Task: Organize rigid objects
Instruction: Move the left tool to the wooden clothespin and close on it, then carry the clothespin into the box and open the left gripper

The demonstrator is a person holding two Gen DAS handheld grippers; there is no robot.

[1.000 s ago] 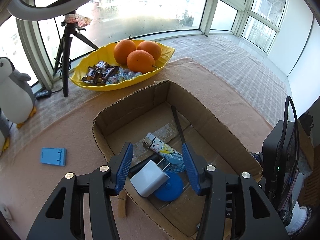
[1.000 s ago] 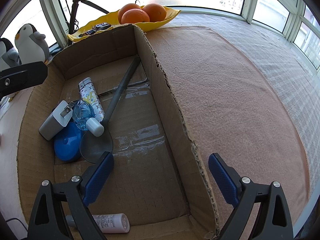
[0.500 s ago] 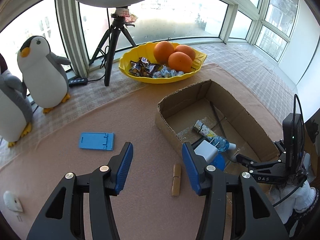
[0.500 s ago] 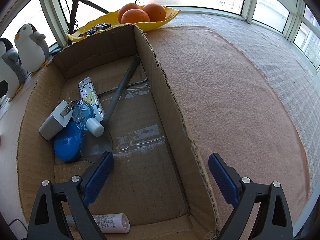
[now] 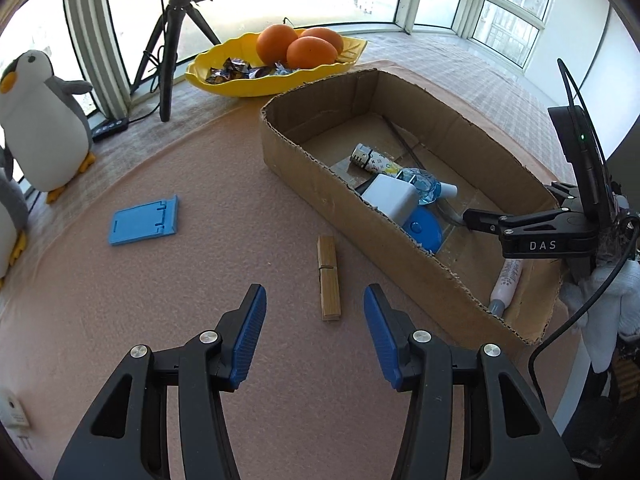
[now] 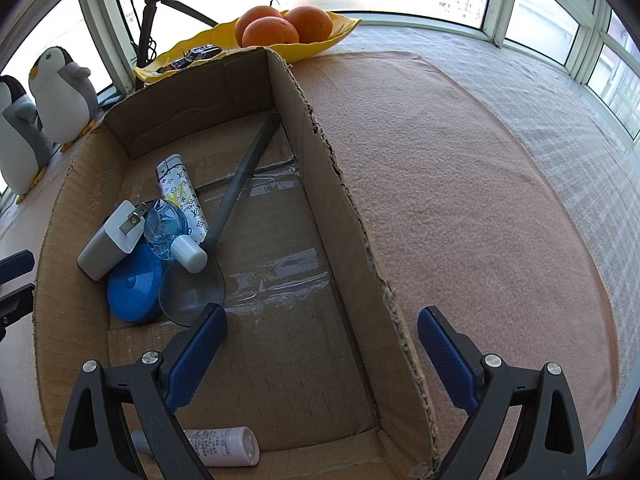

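My left gripper [image 5: 315,332] hangs over the table [image 5: 160,280] with its jaws apart and nothing between them, lined up on the wooden peg [image 5: 329,279] that lies just outside the box [image 5: 320,176]. That peg looks like the next thing to go in, with the blue stand [image 5: 143,221] further off to the left waiting its turn. The peg lies lengthwise, pointing away from me, so I should come down with the jaws on either side of its long edges and close across its narrow width, near the middle so it does not swing. It is low and flat on the felt, so I need to get the tips right down to the cloth before closing, or they will slip over the top. Then I should lift clear of the box's ragged near wall and set it in the bare floor toward the near end, away from the charger [image 5: 390,201], blue disc [image 5: 422,229], small bottle [image 5: 426,187] and spoon [image 6: 224,236] that crowd the left side. My right gripper [image 6: 320,354] has its jaws wide apart too, apparently straddling the box's right wall, though the fisheye makes the depth hard to judge; holding there should steady the box.
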